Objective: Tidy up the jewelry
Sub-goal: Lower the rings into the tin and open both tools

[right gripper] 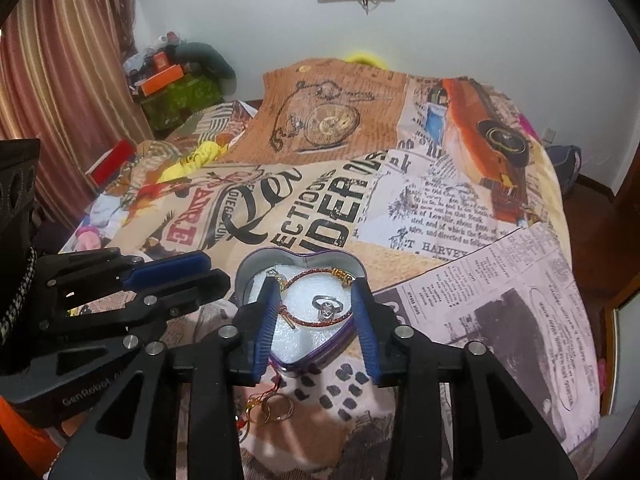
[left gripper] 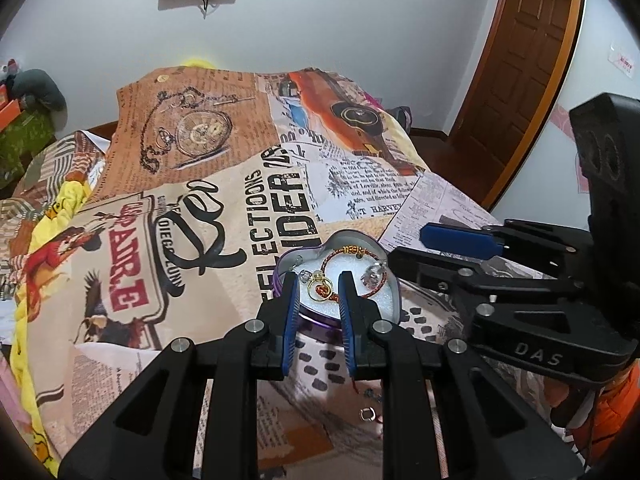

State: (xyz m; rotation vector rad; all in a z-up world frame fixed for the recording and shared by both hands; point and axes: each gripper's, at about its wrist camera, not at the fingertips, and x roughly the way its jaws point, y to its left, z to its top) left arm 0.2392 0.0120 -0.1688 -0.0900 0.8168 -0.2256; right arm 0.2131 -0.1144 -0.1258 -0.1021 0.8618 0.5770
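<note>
A purple heart-shaped tin (left gripper: 394,300) with white foam stands on the printed bedspread; it also shows in the right wrist view (right gripper: 340,262). It holds a red cord bracelet (left gripper: 352,251) (right gripper: 316,276), a silver ring (right gripper: 326,306) and a gold ring with a red knot (left gripper: 320,289). My left gripper (left gripper: 319,284) is open just before the tin, nothing between its pads. My right gripper (right gripper: 316,292) is open, its fingers astride the tin's near edge. Gold rings on a red cord (right gripper: 270,410) lie on the bed below it. A small silver ring (left gripper: 367,414) lies near the left gripper.
The printed bedspread (right gripper: 400,200) covers the bed. Boxes and clutter (right gripper: 172,84) stand at the far left by a curtain. A wooden door (left gripper: 516,64) is at the right. The right gripper's body (left gripper: 520,280) is close beside the tin.
</note>
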